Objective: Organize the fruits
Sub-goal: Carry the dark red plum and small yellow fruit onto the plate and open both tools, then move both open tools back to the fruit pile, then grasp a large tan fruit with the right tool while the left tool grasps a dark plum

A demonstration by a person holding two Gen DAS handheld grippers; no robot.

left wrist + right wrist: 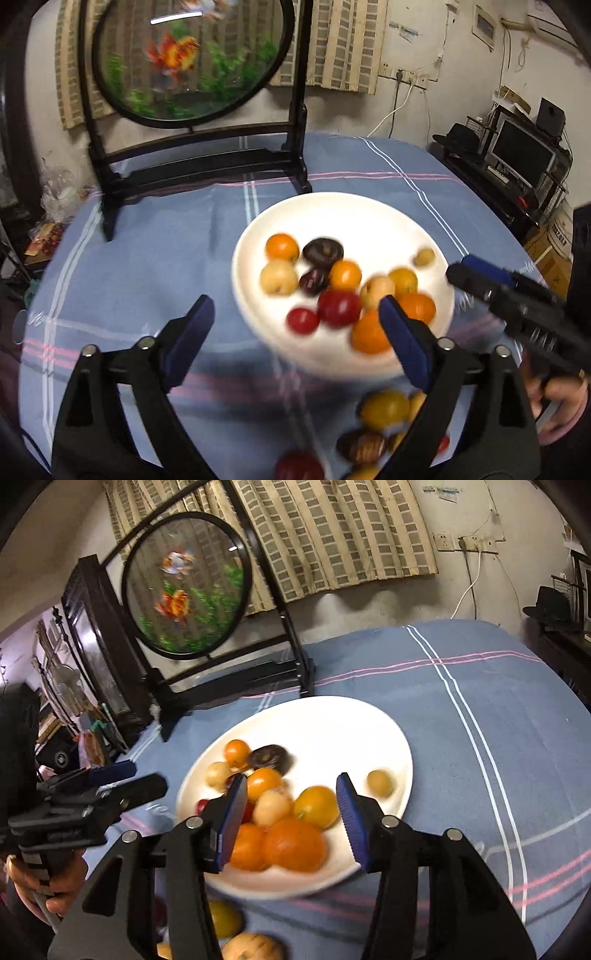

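Two views cover the scene. From the left wrist, the left tongs [295,332] stand wide apart with nothing between them, hovering over the plate's [258,236] rim at 6 o'clock. Most fruit [339,308] already sits heaped on that white plate, on the blue checked cloth of the desk [147,258]. A few loose pieces [384,410] wait at 5 o'clock, likely next to be gathered. The right tongs [480,277] reach in from 3 o'clock.

From the right wrist, the right tongs [291,797] are partly open and empty, framing the oranges [295,843] below without touching them. The yellow fruit [225,919] lies off the plate [332,716] at 7 o'clock. At 9 o'clock a hand [48,886] holds the left tongs [122,779].
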